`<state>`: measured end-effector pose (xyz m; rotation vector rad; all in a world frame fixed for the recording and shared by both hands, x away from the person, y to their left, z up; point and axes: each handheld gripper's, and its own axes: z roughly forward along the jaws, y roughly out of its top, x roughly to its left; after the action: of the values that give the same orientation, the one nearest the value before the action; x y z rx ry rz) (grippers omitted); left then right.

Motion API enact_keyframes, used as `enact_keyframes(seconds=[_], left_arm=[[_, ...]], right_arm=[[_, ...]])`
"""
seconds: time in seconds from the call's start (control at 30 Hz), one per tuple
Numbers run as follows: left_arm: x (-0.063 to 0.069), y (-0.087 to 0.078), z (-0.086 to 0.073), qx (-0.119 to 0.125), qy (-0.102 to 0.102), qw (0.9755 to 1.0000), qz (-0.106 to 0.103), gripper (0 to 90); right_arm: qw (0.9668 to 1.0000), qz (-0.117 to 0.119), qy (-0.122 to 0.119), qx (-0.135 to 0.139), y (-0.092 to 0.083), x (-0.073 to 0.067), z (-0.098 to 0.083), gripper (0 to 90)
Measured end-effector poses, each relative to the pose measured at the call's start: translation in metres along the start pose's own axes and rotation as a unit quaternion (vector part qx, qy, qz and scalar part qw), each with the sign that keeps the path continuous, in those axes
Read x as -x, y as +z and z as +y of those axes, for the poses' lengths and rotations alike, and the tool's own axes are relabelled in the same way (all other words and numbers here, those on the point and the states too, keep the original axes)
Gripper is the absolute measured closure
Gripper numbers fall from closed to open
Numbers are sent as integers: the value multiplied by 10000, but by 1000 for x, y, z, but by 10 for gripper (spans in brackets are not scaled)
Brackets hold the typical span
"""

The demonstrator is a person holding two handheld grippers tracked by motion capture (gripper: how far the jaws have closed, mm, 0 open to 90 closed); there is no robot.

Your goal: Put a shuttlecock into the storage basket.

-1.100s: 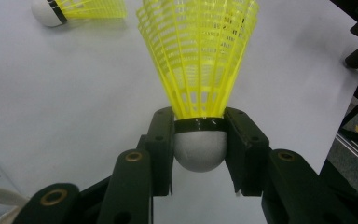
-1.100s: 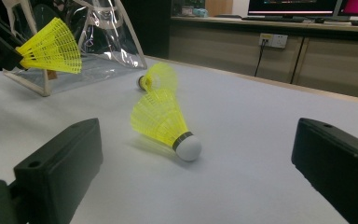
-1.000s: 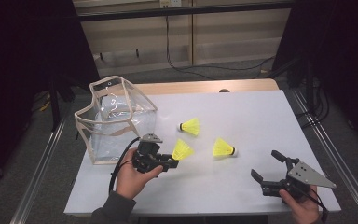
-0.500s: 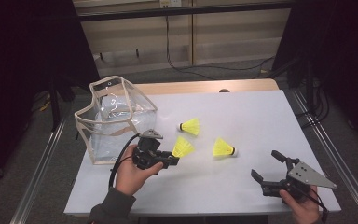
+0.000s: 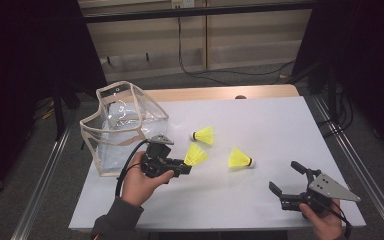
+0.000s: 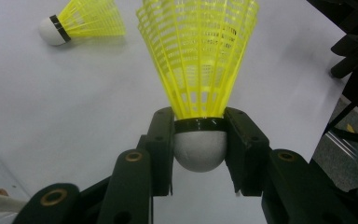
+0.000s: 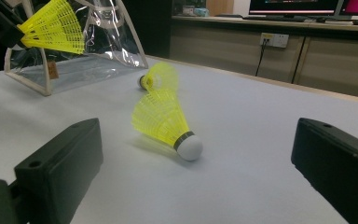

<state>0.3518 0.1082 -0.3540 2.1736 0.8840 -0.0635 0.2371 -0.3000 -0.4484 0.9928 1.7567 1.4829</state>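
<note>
Clear bag [image 5: 122, 127] at table [image 5: 280, 120] left. Just right of bag, shuttlecock [image 5: 195, 155] in left gripper [image 5: 182, 169]. Second shuttlecock [image 5: 203, 135] behind it; third [image 5: 240, 159] to right. Right gripper [image 5: 286, 183] near front-right edge, apart.

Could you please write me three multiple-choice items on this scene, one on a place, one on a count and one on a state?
1. Where does the clear bag stand?
A. on the table's left part
B. on the floor
C. at the table's right edge

2. How many yellow shuttlecocks are there?
A. two
B. three
C. five

3. What is the state of the left gripper?
A. open over the table
B. shut on nothing
C. shut on a shuttlecock's cork

Answers:
1 A, it stands by the left hand.
2 B, the held shuttlecock, the far shuttlecock, the right shuttlecock.
3 C, the jaws clamp the white cork; the right gripper is open.
</note>
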Motion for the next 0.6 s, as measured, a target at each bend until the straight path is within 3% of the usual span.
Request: enact_keyframes(seconds=[0.6], left_arm=[[-7,-7,7,-40,-47,10000,65,649]], right_arm=[[10000,9,-6,9,0,0,0,18]])
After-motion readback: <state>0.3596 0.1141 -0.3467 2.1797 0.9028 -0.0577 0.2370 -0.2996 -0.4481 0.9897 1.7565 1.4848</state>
